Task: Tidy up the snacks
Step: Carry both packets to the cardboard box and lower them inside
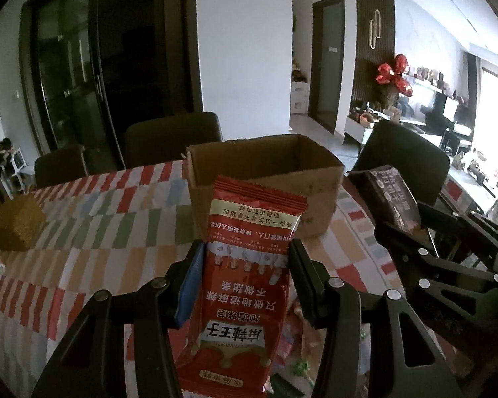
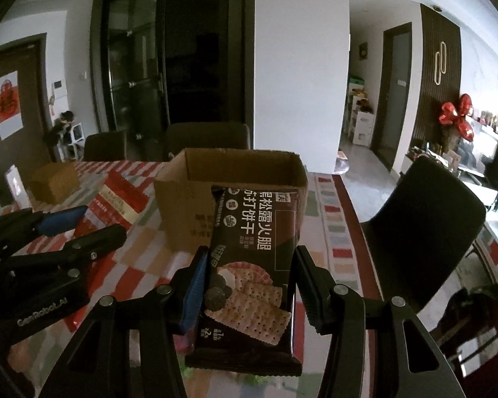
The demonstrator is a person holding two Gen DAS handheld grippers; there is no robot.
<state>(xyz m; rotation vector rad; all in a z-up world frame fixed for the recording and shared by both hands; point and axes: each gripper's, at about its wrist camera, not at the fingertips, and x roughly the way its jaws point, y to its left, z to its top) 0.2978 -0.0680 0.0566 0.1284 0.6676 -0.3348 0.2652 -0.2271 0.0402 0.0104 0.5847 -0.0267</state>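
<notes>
My left gripper is shut on a red snack packet and holds it upright above the table, in front of an open cardboard box. My right gripper is shut on a dark cracker packet, also just short of the box. In the left wrist view the right gripper with its dark packet is at the right. In the right wrist view the left gripper with the red packet is at the left. The box inside is hidden.
The table has a checked red, white and pastel cloth. A small brown box sits at the far left. Dark chairs stand behind the table and one at its right. More snack wrappers lie below the grippers.
</notes>
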